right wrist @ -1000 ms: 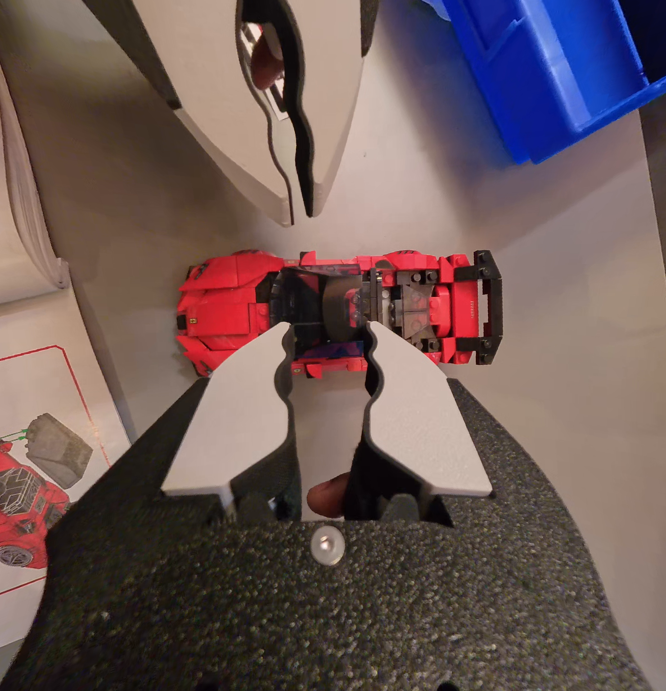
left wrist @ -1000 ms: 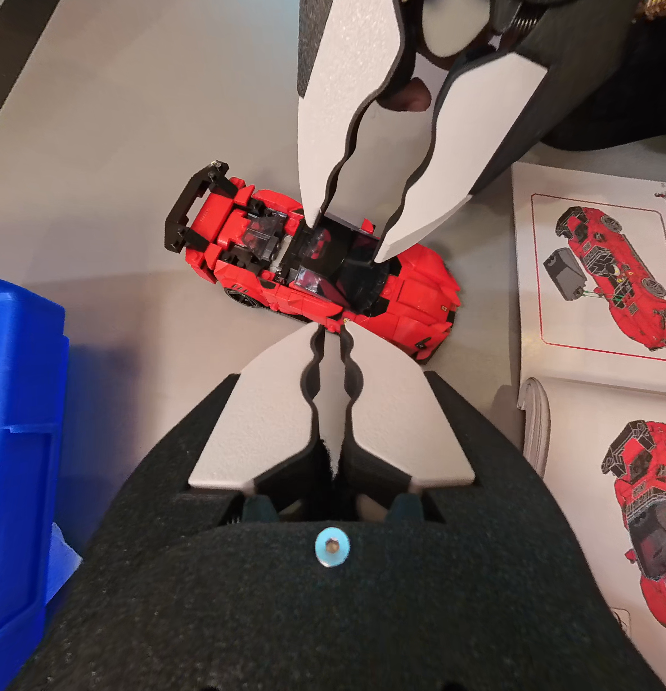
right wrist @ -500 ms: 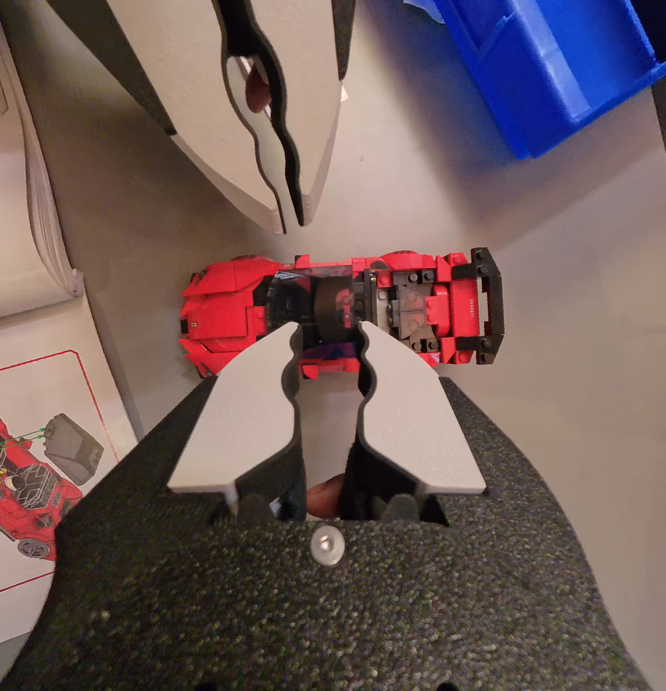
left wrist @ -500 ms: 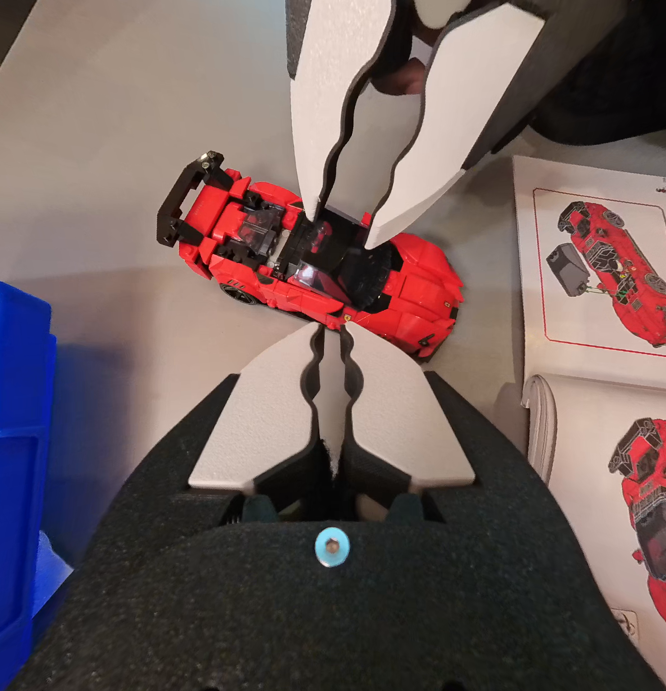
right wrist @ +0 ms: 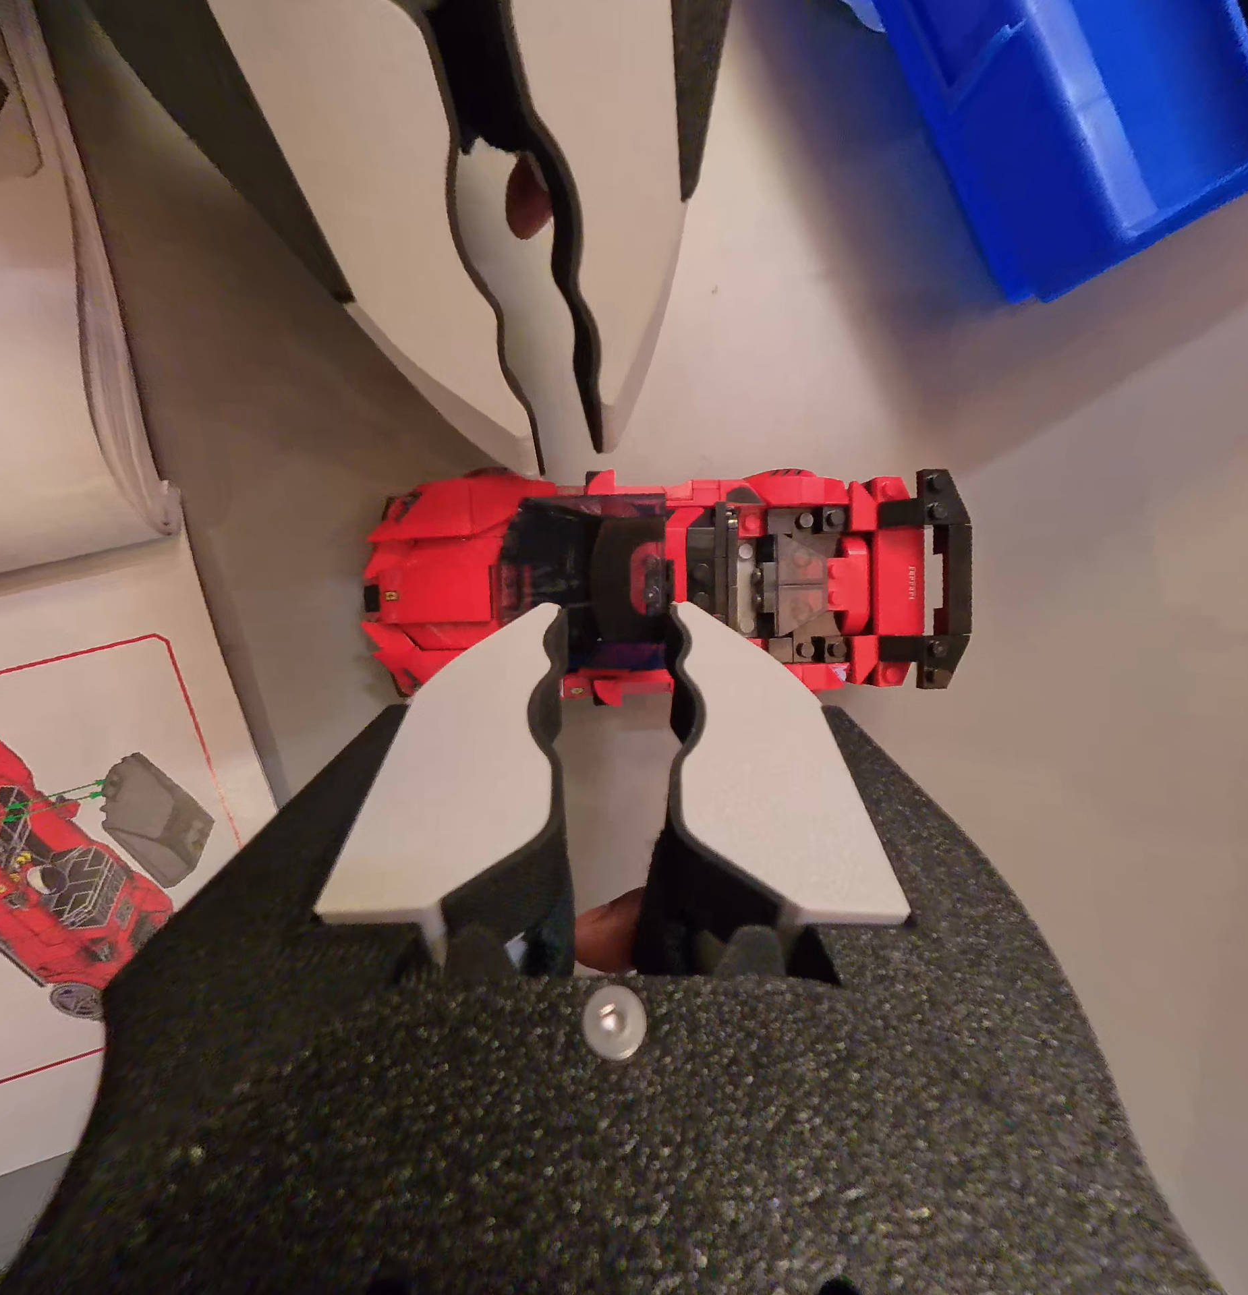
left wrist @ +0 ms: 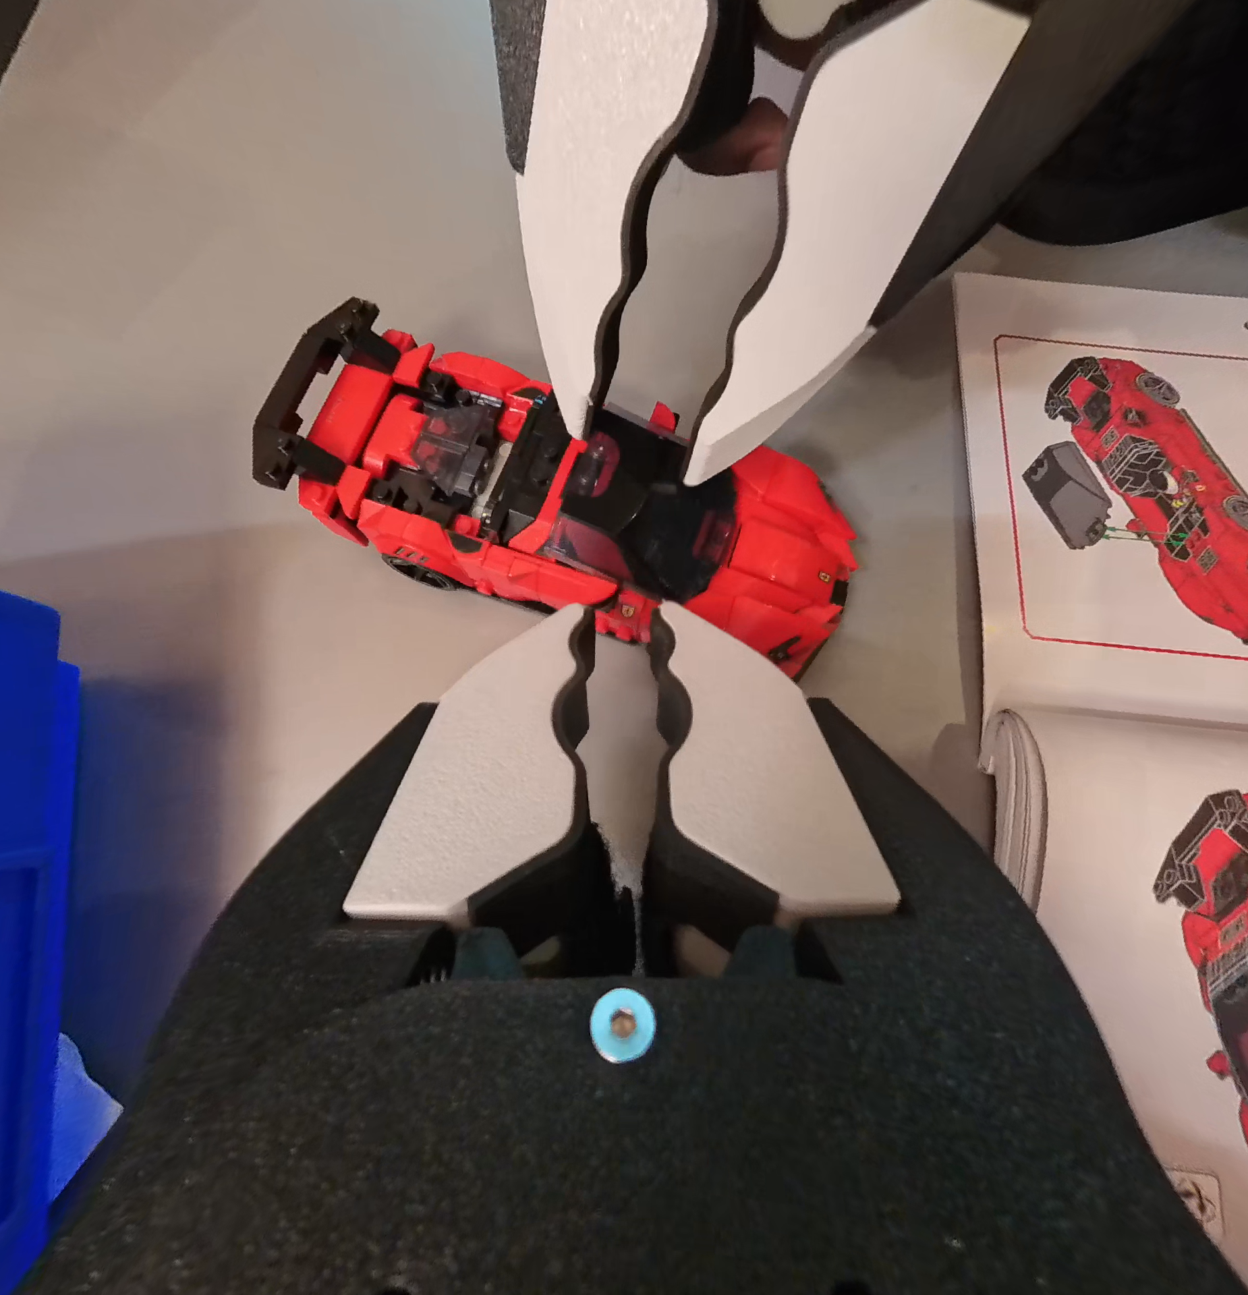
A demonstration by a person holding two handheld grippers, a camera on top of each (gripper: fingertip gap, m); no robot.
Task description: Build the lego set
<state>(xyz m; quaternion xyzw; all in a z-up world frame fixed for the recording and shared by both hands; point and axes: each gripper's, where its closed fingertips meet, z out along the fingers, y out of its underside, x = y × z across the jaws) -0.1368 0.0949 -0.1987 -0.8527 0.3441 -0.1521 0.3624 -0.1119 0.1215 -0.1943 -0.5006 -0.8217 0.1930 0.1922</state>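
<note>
Two wrist views, both looking down on a grey table [left wrist: 187, 210].

Left wrist view, L to R: blue bin [left wrist: 11, 841] at 9 o'clock, cut off by the edge. Red car [left wrist: 768, 560] sits on the table at centre, slanted, w/ its black spoiler [left wrist: 285, 413] toward 10 o'clock and its nose toward 3. Left gripper [left wrist: 621, 620] comes up from 6 o'clock; its fingers are nearly together w/ a thin slit between, nothing in it, tips just beside the car's near side. Right gripper [left wrist: 639, 455] reaches down from 12 o'clock, one tip on each side of the black canopy [left wrist: 635, 448] at mid-car, pinching it. Open booklet [left wrist: 1126, 490] lies at 3 o'clock, just beside the nose, w/ drawings of the car on its pages.

Right wrist view, L to R: booklet [right wrist: 81, 701] at 8 to 9 o'clock. Car [right wrist: 432, 560] lies level across centre, nose at 9, spoiler [right wrist: 947, 574] at 3. Right gripper [right wrist: 614, 610] rises from 6 o'clock, tips set against the canopy [right wrist: 614, 560] front and back. Left gripper [right wrist: 568, 455] hangs from 12 o'clock, tips close above the car's far side; can't tell if they touch it. Bin [right wrist: 1098, 140] is at 1 to 2 o'clock, well apart from the car.
</note>
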